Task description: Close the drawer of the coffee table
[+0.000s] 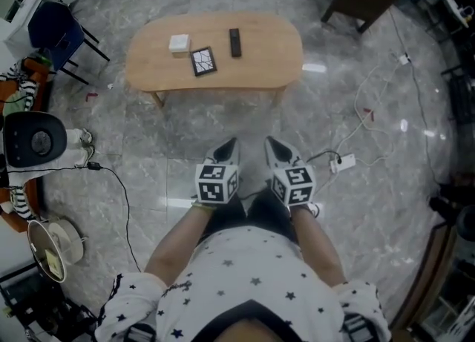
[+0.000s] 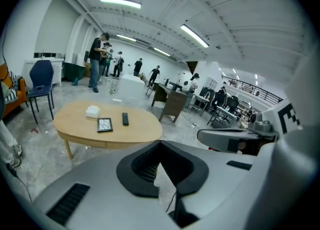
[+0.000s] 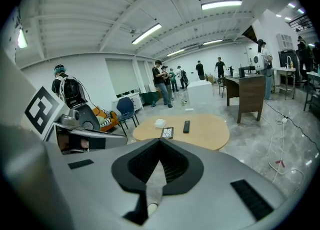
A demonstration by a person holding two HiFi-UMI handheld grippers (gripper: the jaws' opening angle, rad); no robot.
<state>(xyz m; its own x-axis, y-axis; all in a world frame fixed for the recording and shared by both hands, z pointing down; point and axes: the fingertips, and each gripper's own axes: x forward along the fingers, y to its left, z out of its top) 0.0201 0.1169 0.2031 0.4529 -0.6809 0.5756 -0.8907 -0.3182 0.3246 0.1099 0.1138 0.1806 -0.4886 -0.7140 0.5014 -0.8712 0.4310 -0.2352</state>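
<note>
Over the grey floor [image 1: 223, 122], well apart from the table [image 1: 267, 44], the left tool [image 1: 231, 142] and the right tool [image 1: 269, 141] are held side by side, both pointing toward it. Each tool has its jaws closed tight, with nothing between them. The drawer [image 1: 215, 90] appears pushed in, flush with the table's near edge. On the tabletop lie a white box [image 1: 179, 43], a framed tile [image 1: 203, 61] just beside it, and a black remote [image 1: 234, 42].

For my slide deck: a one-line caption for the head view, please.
Left gripper and right gripper, both shut and empty, face the wooden coffee table.
</note>
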